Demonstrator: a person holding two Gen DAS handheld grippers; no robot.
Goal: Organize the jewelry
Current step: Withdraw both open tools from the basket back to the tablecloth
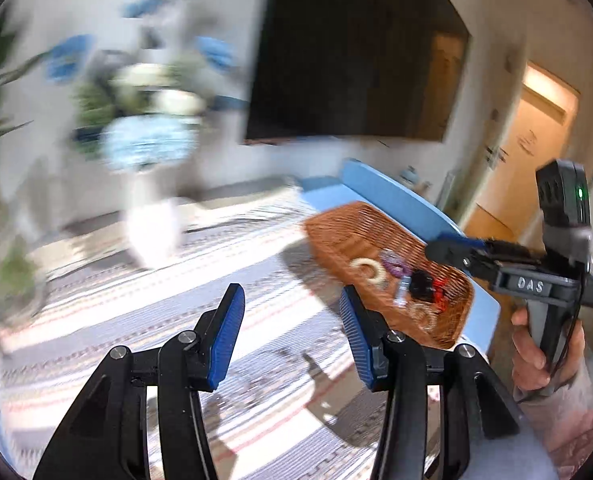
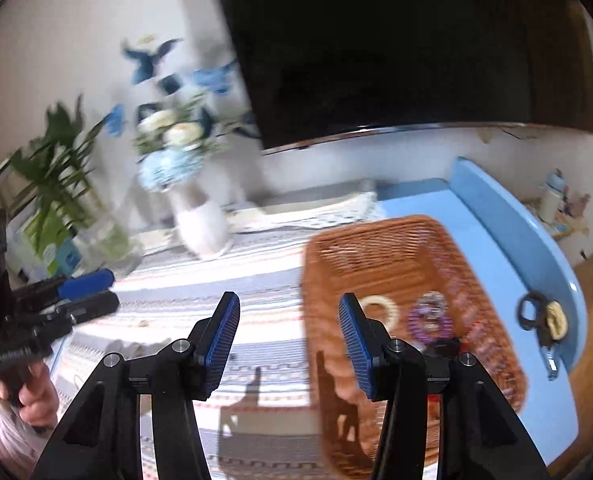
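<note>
Right gripper (image 2: 288,344) jaws apart and empty, wicker basket (image 2: 376,248) of jewelry beyond

The blue table (image 2: 496,240) bears a striped cloth (image 2: 216,280), wicker basket (image 2: 376,248), white vase (image 2: 202,228).

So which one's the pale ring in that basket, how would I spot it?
Find the brown woven wicker basket on the blue table edge beside the striped cloth. Inside it, the cream ring-shaped bracelet lies nearest the cloth side, left of a purple beaded bracelet. It is the only plain, pale hoop there.
</note>
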